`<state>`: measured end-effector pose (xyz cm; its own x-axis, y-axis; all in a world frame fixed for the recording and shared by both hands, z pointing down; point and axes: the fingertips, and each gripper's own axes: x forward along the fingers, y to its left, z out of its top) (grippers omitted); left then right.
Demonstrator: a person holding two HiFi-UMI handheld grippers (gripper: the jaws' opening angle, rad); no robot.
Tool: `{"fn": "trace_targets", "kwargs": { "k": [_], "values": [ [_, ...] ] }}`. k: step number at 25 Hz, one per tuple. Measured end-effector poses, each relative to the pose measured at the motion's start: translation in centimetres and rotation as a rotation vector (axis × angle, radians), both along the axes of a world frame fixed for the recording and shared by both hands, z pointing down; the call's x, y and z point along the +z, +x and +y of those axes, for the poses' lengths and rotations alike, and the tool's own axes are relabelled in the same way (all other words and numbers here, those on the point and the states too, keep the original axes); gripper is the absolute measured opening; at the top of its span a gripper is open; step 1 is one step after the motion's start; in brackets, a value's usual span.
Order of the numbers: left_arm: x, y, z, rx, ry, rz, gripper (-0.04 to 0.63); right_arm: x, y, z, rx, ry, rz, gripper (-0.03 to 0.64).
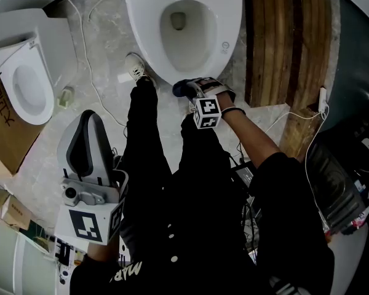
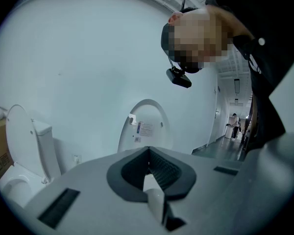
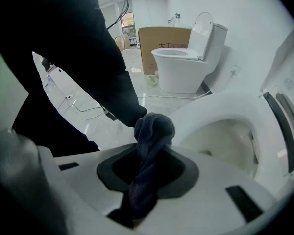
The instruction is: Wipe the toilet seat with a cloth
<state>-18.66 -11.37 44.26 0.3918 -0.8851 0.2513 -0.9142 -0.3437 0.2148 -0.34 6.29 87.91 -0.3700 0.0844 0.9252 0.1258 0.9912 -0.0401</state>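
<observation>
My right tool is pinched on the dark cloth, which bunches up beyond the jaws in a soft knot. The cloth is at the front of the toilet seat, right by its near rim; I cannot tell whether it is touching the seat. In the right gripper view the cloth stands just beside the white seat, with the open bowl behind it. My left tool is well back from that toilet, down beside my leg, with its jaws pressed together and nothing between them. My shoe is on the marble floor just beside the toilet's front. A second toilet stands well off to one side of it, next to a cardboard box
</observation>
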Motion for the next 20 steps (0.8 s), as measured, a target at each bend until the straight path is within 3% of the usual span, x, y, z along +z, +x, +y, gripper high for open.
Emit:
{"fn": "trace_targets", "kwargs": {
  "k": [20],
  "values": [
    [0.6, -3.5, -1.0, -0.059, -0.009, 0.0, 0.008, -0.1, -6.5, -4.5, 0.034, 0.023, -0.074, 0.097]
  ]
}}
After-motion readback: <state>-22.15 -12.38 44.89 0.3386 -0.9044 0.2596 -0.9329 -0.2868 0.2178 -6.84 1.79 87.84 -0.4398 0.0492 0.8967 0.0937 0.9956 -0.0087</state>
